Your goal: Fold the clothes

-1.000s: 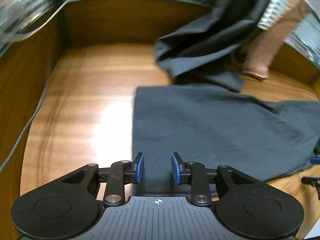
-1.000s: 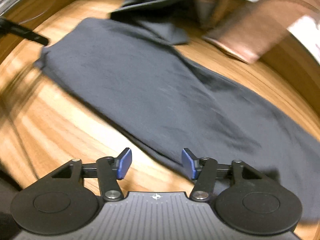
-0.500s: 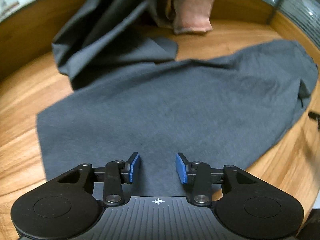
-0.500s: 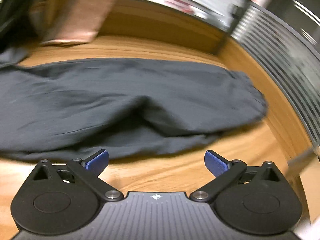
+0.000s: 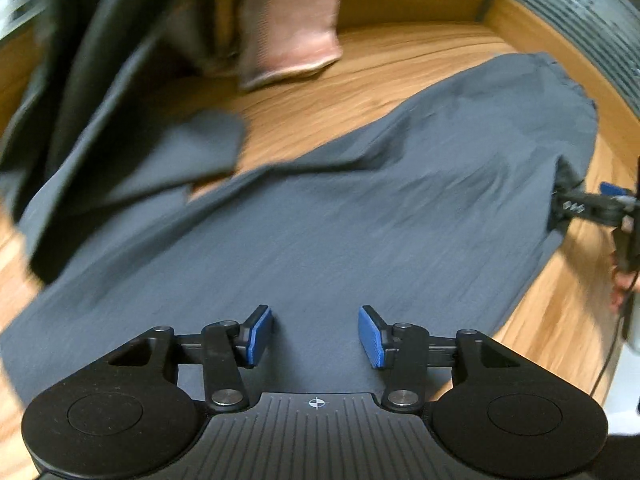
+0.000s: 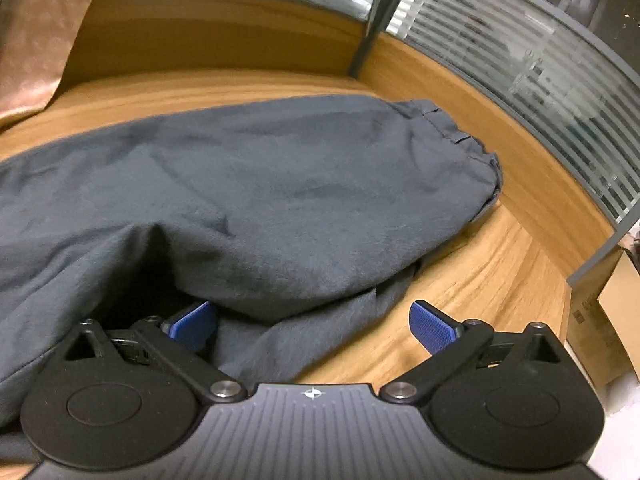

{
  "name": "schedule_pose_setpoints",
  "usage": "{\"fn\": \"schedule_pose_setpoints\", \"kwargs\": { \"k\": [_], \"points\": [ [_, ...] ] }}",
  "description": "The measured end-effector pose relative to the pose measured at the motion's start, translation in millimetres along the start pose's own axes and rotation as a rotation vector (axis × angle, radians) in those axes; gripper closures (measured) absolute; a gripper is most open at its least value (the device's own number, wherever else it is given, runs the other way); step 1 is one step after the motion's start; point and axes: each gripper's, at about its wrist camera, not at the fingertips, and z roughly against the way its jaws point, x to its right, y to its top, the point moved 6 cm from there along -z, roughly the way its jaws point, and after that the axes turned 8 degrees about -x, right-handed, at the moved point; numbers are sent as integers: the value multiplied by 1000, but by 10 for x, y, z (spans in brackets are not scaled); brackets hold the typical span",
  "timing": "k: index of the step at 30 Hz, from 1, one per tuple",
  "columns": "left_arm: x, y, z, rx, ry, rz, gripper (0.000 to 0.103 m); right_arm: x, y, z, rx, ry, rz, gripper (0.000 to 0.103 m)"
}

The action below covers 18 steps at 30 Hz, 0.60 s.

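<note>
Across the frame's middle, dark grey trousers (image 5: 340, 220) cover the wooden table (image 5: 400, 80); left gripper (image 5: 316, 336) and right gripper (image 6: 312, 326) both gape, holding nothing

Matt dark-grey cloth garment (image 5: 360, 220) lies on a glossy, grained wooden desk (image 6: 500, 280); the left claw (image 5: 316, 338) is matt black plastic with ribbed blue pads

the left blue pad (image 6: 192, 322) of the right gripper (image 6: 312, 326) is being partly hidden under a lifted fold of the dark grey trousers (image 6: 260, 184). in the left wrist view, the hanging dark garment (image 5: 92, 80) and the brown cloth (image 5: 292, 28) are being smeared by blur and cut off at the top edge. the cardboard box (image 6: 608, 328) is being cropped at the right edge.
</note>
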Motion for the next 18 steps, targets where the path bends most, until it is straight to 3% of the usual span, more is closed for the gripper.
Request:
{"fn": "schedule_pose_setpoints", "kwargs": {
  "k": [4,6,9,11,13,18],
  "points": [
    [221,248,-178,-8,-30,-30,53,41,74,-91,32,-18,-8,1],
    [249,288,-279,-41,-28,-30,53,69,124,-143,50,-36,-2,1],
    [269,301,-280,-27,-25,-43,53,139,188,-224,72,-63,-1,1],
    [267,300,-281,-29,-22,-45,55,255,128,-203,69,-77,-27,1],
    [265,300,-281,-28,-15,-52,62,373,63,-178,65,-91,-53,1],
    [262,299,-283,-26,0,-68,63,669,-102,-115,54,-126,-119,0]
  ]
}}
